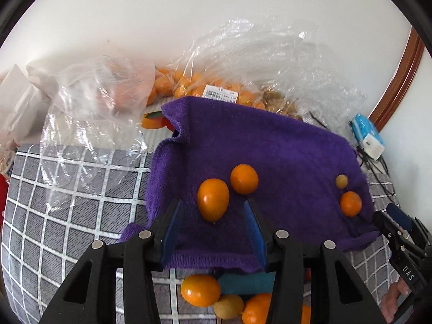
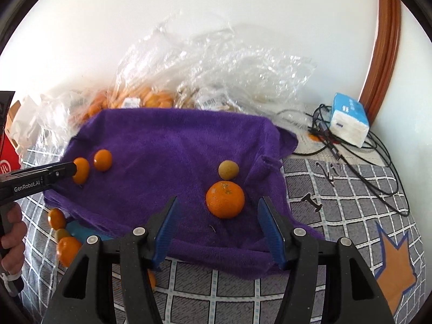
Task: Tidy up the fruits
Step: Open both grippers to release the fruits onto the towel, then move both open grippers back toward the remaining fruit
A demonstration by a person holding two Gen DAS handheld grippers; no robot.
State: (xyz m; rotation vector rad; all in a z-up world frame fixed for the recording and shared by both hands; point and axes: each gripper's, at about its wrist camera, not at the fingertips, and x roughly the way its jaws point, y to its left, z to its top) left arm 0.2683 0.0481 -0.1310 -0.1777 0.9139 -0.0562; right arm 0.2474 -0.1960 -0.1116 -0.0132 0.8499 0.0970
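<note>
Both tongs, left [image 1: 213, 213] and right [image 2: 217, 214], gape empty over the purple towel [image 2: 167, 145]; crumpled bags [image 2: 216, 62] crowd behind.

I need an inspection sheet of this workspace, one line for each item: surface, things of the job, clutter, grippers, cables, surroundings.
Surface: grey checked bedcover with a purple terry towel spread on it.
Job's things: on the towel, two oval orange kumquats side by side, a round orange tangerine and a small yellow-brown round fruit behind it; more fruit lies off the towel's near edge.
Clutter: crumpled clear plastic bags holding fruit, a blue-white tissue pack.
Grippers: left gripper and right gripper both open, jaws holding nothing.
Cables: black cables tangled beside the tissue pack.
Surroundings: white wall, brown wooden frame.
</note>
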